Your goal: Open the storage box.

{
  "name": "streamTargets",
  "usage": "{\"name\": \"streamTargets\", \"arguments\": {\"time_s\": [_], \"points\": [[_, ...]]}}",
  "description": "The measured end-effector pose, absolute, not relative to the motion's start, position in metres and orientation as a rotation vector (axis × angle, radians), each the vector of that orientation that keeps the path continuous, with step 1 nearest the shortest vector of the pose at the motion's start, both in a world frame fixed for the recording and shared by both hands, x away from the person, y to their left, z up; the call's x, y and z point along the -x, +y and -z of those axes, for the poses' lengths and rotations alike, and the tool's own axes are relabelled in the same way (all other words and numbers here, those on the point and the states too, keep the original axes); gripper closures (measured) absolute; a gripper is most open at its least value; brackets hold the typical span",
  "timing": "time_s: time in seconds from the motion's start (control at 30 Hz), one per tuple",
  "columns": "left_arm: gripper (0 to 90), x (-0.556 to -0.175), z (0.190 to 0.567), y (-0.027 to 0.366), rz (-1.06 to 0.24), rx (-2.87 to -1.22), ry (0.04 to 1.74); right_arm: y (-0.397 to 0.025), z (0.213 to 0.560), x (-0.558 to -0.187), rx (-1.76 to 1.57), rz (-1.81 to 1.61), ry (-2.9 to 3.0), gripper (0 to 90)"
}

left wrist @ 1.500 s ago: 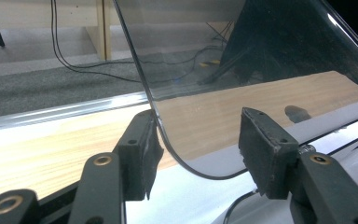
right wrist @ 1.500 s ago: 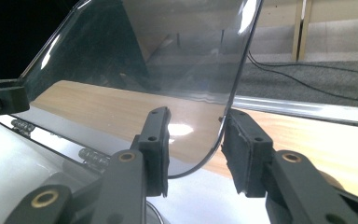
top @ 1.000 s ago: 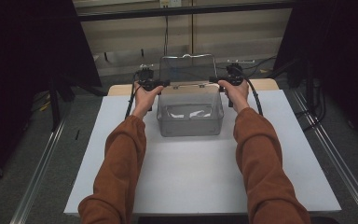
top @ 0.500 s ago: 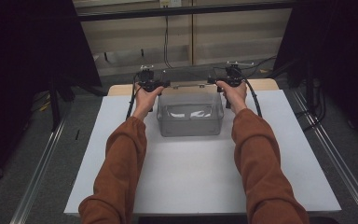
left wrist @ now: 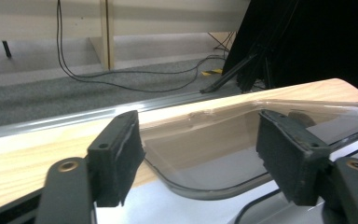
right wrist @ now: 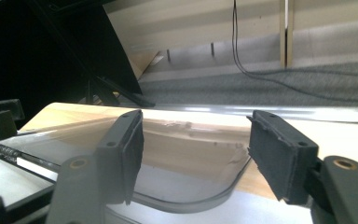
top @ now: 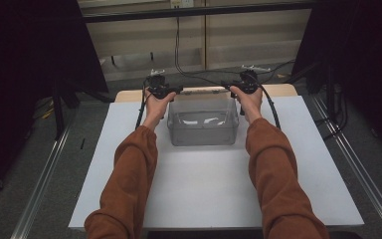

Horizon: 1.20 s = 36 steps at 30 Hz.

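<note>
A clear plastic box (top: 203,124) stands at the far middle of the white table (top: 199,189). Its clear lid (top: 201,91) lies flat just behind it, over the wooden strip at the table's far edge. My left gripper (top: 178,90) is at the lid's left end and my right gripper (top: 227,86) at its right end. In the left gripper view, the left gripper (left wrist: 203,156) is open with a rounded corner of the lid (left wrist: 223,140) between its pads, apart from them. In the right gripper view, the right gripper (right wrist: 196,156) is open around the other lid corner (right wrist: 177,140) in the same way.
The wooden strip (top: 129,95) runs along the far table edge, with grey floor and black cables (top: 179,55) beyond. Metal rails (top: 45,179) flank the table. Dark panels stand at both sides. Broad white table surface lies in front of the box.
A second ago the lid was held up above the back of the box. It has come down flat behind the box, and both grippers now stand open at its ends.
</note>
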<state>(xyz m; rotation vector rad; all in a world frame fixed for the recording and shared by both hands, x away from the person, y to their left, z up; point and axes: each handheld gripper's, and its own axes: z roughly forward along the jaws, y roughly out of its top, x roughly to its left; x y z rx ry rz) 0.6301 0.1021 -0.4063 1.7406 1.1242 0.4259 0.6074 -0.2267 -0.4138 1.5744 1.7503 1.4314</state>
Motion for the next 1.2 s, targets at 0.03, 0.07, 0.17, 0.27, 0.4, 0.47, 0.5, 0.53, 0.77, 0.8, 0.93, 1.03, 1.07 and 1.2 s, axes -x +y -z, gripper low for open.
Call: {"name": "streamTargets", "arguments": {"time_s": [0.03,0.07,0.17,0.27,0.4,0.47,0.5,0.53,0.77,0.8,0.93,1.03,1.07,1.2], "points": [[25.2,-0.629,0.407,0.105,-0.422,-1.738,1.128,-0.229,0.413,-0.605,-1.540,-1.431,1.753,31.0],[24.2,-0.629,0.407,0.105,-0.422,-1.738,1.128,-0.230,0.412,-0.604,-1.528,-1.434,1.750,30.9],[21.7,-0.623,0.409,0.111,-0.425,-1.727,1.115,-0.232,0.413,-0.599,-1.484,-1.433,1.748,26.4],[18.5,-0.619,0.407,0.111,-0.451,-1.731,1.090,-0.234,0.412,-0.596,-1.462,-1.418,1.754,20.1],[13.7,-0.614,0.405,0.111,-0.469,-1.735,1.072,-0.234,0.410,-0.589,-1.440,-1.408,1.743,15.9],[12.4,-0.611,0.404,0.111,-0.484,-1.725,1.067,-0.232,0.408,-0.586,-1.420,-1.386,1.747,13.0],[11.0,-0.610,0.402,0.111,-0.479,-1.716,1.065,-0.232,0.407,-0.586,-1.417,-1.393,1.745,12.3],[10.3,-0.610,0.402,0.111,-0.479,-1.716,1.065,-0.231,0.406,-0.584,-1.410,-1.398,1.744,11.9],[6.0,-0.602,0.393,0.110,-0.529,-1.732,0.995,-0.227,0.402,-0.577,-1.363,-1.383,1.741,6.5],[5.9,-0.602,0.393,0.110,-0.529,-1.732,0.995,-0.227,0.402,-0.577,-1.363,-1.383,1.741,6.5],[4.2,-0.595,0.392,0.114,-0.543,-1.717,0.951,-0.226,0.402,-0.573,-1.340,-1.384,1.735,4.8],[3.7,-0.592,0.395,0.117,-0.556,-1.711,0.932,-0.225,0.403,-0.570,-1.311,-1.376,1.738,4.4],[3.6,-0.591,0.396,0.118,-0.551,-1.704,0.935,-0.225,0.403,-0.570,-1.307,-1.372,1.740,4.2],[3.7,-0.586,0.399,0.120,-0.560,-1.692,0.929,-0.224,0.404,-0.566,-1.283,-1.333,1.738,4.1]]}}
